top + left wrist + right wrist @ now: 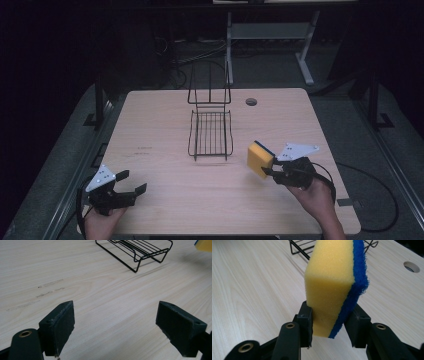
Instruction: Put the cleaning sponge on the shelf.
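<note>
A yellow sponge with a blue scouring side [260, 159] [334, 285] is held upright above the wooden table [165, 200], with my right gripper [270, 170] [329, 327] shut on its lower end at the right front. A black wire rack [211, 134] [140, 251] stands in the table's middle, to the left of and beyond the sponge. At the front left, my left gripper [131, 184] [115, 325] is open just above the tabletop with nothing between its jaws. A corner of the sponge [205, 245] peeks in at the top right of the left gripper view.
A round cable hole [251, 101] [411, 266] sits near the table's far edge. Beyond the table stand a white desk frame [305, 55] and cables on the dark floor. A black cable [380, 200] trails off the right side.
</note>
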`<state>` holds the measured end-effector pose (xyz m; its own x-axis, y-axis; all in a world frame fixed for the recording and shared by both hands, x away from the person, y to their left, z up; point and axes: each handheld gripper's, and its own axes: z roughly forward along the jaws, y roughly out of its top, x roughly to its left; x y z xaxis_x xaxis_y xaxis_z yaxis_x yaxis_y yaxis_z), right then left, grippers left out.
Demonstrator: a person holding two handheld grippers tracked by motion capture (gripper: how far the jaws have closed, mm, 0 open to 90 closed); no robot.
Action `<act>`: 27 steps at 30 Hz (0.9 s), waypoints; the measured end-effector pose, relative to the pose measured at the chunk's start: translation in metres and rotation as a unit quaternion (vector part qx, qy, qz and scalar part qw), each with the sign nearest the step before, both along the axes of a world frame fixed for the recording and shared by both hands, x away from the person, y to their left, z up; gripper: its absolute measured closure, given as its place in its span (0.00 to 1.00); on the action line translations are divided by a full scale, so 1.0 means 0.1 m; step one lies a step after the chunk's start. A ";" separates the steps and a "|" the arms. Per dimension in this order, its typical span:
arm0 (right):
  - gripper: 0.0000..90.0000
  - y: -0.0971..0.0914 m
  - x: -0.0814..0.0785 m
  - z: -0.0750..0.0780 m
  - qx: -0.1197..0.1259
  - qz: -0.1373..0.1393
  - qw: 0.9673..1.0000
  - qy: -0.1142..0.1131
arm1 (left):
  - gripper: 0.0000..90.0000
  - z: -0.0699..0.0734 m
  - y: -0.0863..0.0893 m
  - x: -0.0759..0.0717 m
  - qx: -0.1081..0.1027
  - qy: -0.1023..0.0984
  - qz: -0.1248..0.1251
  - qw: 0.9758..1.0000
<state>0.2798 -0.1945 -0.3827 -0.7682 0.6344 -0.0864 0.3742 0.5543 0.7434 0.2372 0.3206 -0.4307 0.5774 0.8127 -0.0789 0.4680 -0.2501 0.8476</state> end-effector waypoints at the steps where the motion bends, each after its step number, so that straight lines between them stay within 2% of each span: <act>1: 0.67 0.03 0.02 0.02 0.003 0.005 1.000 0.002 | 0.16 0.00 0.00 0.00 0.000 0.000 0.000 1.000; 17: 0.67 0.27 0.24 0.17 -0.006 0.043 0.999 0.005 | 0.16 0.00 0.00 0.00 -0.002 0.000 0.000 1.000; 27: 0.67 0.39 0.34 0.24 -0.012 0.056 0.998 0.004 | 0.16 0.00 0.00 0.00 -0.001 -0.001 -0.001 1.000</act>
<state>0.3140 -0.1555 -0.3583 -0.8350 0.5421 -0.0942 0.3145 0.6108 0.7267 0.2375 0.3210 -0.4303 0.5786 0.8116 -0.0803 0.4662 -0.2484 0.8491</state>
